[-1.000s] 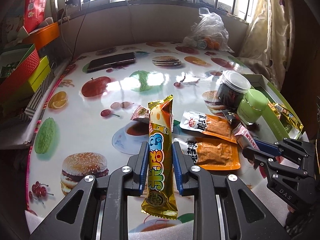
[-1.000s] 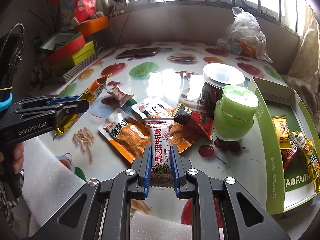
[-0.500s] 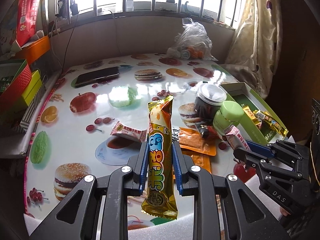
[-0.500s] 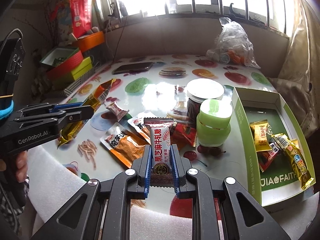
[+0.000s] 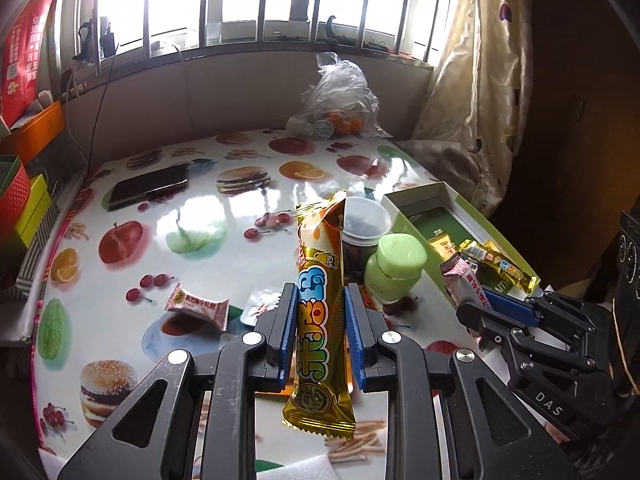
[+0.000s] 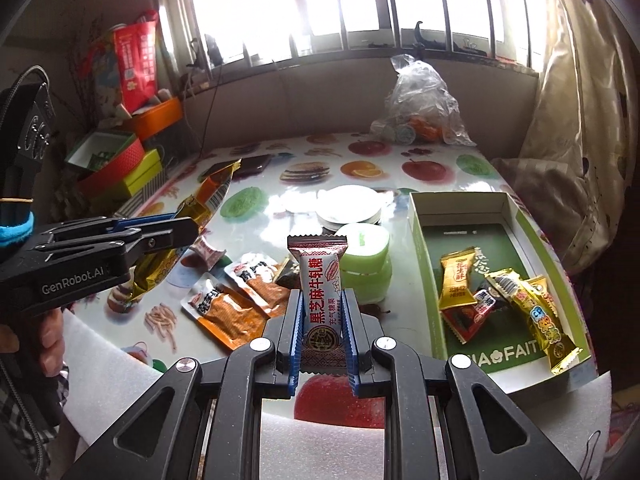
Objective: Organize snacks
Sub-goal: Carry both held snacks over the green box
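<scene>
My left gripper (image 5: 317, 308) is shut on a long gold snack bar (image 5: 320, 280), held upright above the table. My right gripper (image 6: 322, 308) is shut on a small red-and-white candy (image 6: 322, 288), also held up. The green box (image 6: 424, 264) at the right holds several wrapped snacks (image 6: 536, 308); it also shows in the left wrist view (image 5: 408, 212). Loose on the table are two orange packets (image 6: 228, 312), a dark packet (image 6: 286, 274) and a pink candy (image 5: 198, 306). Each gripper shows in the other's view: the right gripper (image 5: 472, 300) and the left gripper (image 6: 188, 232).
A green-lidded jar (image 6: 366, 260) and a dark jar with a white lid (image 6: 348, 210) stand left of the box. A phone (image 5: 150, 190) and a plastic bag (image 5: 338, 100) lie at the back. Stacked boxes (image 6: 116, 164) sit at the left. White foam (image 6: 100, 368) pads the front edge.
Both grippers have risen and pulled back from the table with their snacks still held. The green box now shows more fully in both views.
</scene>
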`<move>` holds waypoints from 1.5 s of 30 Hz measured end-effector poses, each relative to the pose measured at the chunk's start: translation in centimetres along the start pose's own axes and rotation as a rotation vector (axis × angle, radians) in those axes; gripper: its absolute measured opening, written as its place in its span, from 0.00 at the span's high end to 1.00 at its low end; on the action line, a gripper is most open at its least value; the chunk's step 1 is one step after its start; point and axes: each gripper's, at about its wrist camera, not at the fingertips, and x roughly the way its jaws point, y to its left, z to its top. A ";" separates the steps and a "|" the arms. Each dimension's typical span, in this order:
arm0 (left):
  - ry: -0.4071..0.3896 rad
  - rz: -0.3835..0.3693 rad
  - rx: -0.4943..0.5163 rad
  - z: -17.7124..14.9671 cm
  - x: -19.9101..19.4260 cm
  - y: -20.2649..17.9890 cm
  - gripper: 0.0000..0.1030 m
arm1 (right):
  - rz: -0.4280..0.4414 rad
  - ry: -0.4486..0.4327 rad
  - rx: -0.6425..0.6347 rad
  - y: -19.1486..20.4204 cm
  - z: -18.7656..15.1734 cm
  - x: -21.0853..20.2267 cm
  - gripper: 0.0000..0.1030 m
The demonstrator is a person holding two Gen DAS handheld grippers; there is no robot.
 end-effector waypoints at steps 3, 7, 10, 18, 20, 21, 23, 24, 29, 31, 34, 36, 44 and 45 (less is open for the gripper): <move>0.003 -0.015 0.008 0.5 0.5 -1.0 0.77 | -0.017 -0.010 0.021 -1.1 0.0 -0.6 0.83; 0.004 -0.045 0.015 1.2 1.1 -2.2 0.77 | -0.045 -0.017 0.045 -2.7 0.0 -1.2 0.83; 0.007 -0.064 0.030 1.6 1.6 -3.3 0.77 | -0.066 -0.020 0.060 -3.7 0.0 -1.5 0.83; 0.011 -0.111 0.065 2.8 2.6 -6.4 0.77 | -0.110 -0.032 0.098 -6.3 -0.1 -2.4 0.83; 0.011 -0.123 0.071 3.2 2.9 -7.1 0.77 | -0.123 -0.033 0.108 -6.9 0.0 -2.5 0.83; 0.012 -0.130 0.072 3.4 3.1 -7.4 0.77 | -0.127 -0.035 0.114 -7.3 0.0 -2.6 0.83; 0.012 -0.147 0.078 3.8 3.4 -8.1 0.77 | -0.140 -0.036 0.121 -7.9 0.0 -2.7 0.83; 0.014 -0.154 0.080 4.0 3.6 -8.4 0.77 | -0.147 -0.036 0.126 -8.3 0.0 -2.7 0.83; 0.033 -0.181 0.096 4.7 4.9 -10.0 0.77 | -0.182 -0.032 0.156 -10.2 0.0 -2.6 0.83; 0.041 -0.189 0.095 5.0 5.6 -10.5 0.77 | -0.194 -0.028 0.167 -11.1 0.0 -2.6 0.83; 0.051 -0.197 0.092 5.2 6.5 -10.9 0.77 | -0.214 -0.022 0.178 -12.1 -0.1 -2.4 0.83; 0.059 -0.199 0.092 5.2 7.2 -11.3 0.77 | -0.227 -0.019 0.186 -12.9 0.0 -2.1 0.83; 0.118 -0.225 0.074 4.9 10.5 -13.0 0.77 | -0.263 0.015 0.203 -15.4 0.0 -0.5 0.83; 0.126 -0.230 0.068 4.9 10.9 -13.1 0.77 | -0.264 0.019 0.206 -15.7 0.0 -0.3 0.83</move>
